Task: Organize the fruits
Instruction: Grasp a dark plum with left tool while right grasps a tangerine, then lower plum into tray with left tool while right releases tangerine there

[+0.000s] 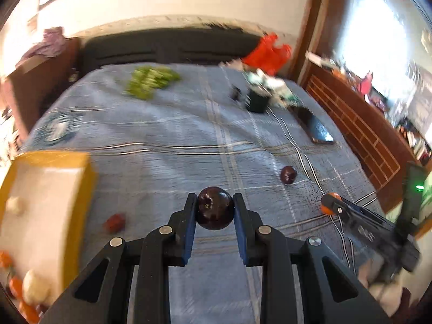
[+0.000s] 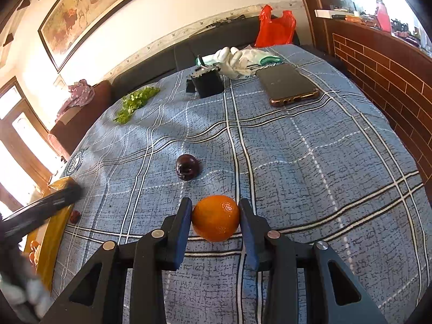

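A dark purple round plum (image 1: 215, 208) is clamped by the left gripper (image 1: 215, 210) at lower centre; a round orange (image 2: 216, 218) is gripped by the right gripper (image 2: 216, 220).

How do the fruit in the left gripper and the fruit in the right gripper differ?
The plum in the left gripper is dark purple and glossy; the orange in the right gripper is bright orange with dimpled skin. The plum's stem pit faces the camera; the orange shows none. Both are round, each clamped between gripper fingers.

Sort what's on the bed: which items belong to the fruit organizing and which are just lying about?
Job:
- dark plum in left tongs
- orange in right tongs
- second plum
- yellow box

Lying about:
- phone
- black container
- red bag
- greens
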A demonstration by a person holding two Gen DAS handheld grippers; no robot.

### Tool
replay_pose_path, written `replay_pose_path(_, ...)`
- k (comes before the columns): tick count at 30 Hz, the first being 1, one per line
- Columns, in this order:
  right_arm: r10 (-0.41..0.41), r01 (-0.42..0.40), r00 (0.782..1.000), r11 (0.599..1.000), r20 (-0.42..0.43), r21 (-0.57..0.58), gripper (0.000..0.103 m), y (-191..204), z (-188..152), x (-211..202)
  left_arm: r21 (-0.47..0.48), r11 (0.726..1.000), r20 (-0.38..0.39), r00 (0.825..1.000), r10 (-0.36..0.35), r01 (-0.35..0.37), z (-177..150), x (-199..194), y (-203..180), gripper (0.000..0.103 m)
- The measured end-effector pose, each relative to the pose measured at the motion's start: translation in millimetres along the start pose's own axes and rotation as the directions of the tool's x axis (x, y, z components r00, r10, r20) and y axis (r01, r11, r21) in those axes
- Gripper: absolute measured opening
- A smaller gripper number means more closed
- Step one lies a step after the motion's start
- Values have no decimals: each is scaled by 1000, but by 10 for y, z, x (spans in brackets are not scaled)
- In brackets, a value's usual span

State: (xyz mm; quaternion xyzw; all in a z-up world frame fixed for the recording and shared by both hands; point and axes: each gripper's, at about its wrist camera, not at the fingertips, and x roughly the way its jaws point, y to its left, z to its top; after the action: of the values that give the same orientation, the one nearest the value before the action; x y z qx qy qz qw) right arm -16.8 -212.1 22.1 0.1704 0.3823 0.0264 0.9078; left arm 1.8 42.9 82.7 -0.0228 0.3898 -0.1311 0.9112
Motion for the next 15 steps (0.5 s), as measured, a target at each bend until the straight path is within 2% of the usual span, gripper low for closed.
replay_pose_path(4,-39,39,999,999,25,-19,38,26,-13,-30,-106,992,46,996,71,-66,-159,-396,411,25)
replay_pose_path(9,-83,85,996,995,28,-61,38,162,-30,-78,-183,973,85,984,159,-142,-352,-836,922,25)
replay_pose_path(15,28,-24,999,993,33,-114,38,658,-129,-469,-310,932,123,964,234,-187,-518,-1286,1521,25)
